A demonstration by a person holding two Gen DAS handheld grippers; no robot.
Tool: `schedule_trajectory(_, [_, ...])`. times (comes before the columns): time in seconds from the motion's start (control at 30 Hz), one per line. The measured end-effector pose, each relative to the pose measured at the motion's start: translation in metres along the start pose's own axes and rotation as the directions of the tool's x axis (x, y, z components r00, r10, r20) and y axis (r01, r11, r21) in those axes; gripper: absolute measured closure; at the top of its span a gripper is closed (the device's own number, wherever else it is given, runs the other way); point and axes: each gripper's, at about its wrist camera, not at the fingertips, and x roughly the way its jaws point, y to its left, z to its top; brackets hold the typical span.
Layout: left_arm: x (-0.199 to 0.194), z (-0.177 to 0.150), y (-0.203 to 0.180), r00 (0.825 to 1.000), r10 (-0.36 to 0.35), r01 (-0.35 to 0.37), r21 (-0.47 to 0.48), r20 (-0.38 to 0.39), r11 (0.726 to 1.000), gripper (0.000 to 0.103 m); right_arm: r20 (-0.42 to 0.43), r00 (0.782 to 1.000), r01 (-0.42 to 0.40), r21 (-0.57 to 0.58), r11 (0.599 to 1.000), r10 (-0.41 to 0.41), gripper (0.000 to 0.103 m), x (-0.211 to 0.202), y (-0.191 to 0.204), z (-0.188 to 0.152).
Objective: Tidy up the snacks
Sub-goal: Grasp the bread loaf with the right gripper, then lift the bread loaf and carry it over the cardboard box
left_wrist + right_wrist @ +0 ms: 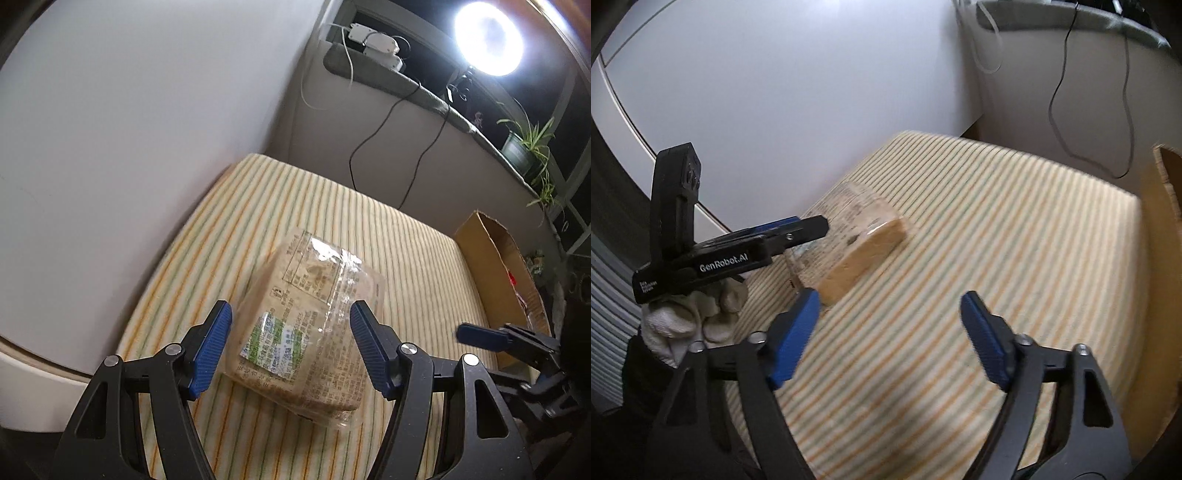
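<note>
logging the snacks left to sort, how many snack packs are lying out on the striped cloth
1: a clear plastic-wrapped pack of tan bread slices lies on the striped cloth, between the open left gripper fingers. The brown cardboard box may hide more.

Your left gripper sits around the near end of the snack pack, which lies on the striped cloth. Your right gripper is to its right, over bare cloth. The cardboard box stands at the cloth's right edge; the potted plant is on the ledge behind it.
</note>
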Motion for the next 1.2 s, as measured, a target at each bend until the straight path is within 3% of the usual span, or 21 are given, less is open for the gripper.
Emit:
schedule_trajectory(0.07, [0.001, -0.004, 0.000, 1.000, -0.016, 0.016, 0.010, -0.013, 1.000, 0.039, -0.016, 1.000, -0.025, 0.019, 0.999, 0.026, 0.038, 0.008, -0.002, 0.001])
schedule_trajectory(0.3, [-0.003, -0.014, -0.010, 0.996, -0.081, 0.082, 0.037, -0.032, 0.996, 0.039, -0.006, 0.997, -0.080, 0.126, 0.989, 0.081, 0.038, 0.018, -0.021, 0.011])
schedule_trajectory(0.47, [0.000, -0.019, -0.022, 0.996, -0.080, 0.083, 0.082, -0.042, 0.993, 0.039, -0.026, 0.990, -0.135, 0.164, 0.977, 0.141, 0.038, 0.032, -0.024, 0.022])
schedule_trajectory(0.63, [0.002, -0.023, -0.028, 0.997, -0.070, 0.074, 0.113, -0.046, 0.991, 0.039, -0.069, 0.986, -0.135, 0.183, 0.974, 0.150, 0.038, 0.055, -0.022, 0.030])
schedule_trajectory(0.77, [-0.001, -0.028, -0.034, 0.997, -0.066, 0.072, 0.143, -0.046, 0.987, 0.040, -0.087, 0.979, -0.167, 0.200, 0.966, 0.187, 0.051, 0.068, -0.018, 0.031])
schedule_trajectory(1.2, [-0.021, -0.024, -0.069, 0.995, -0.103, 0.101, 0.169, 0.007, 0.981, 0.040, -0.031, 0.994, -0.098, 0.116, 0.988, 0.103, 0.051, 0.036, -0.006, 0.041])
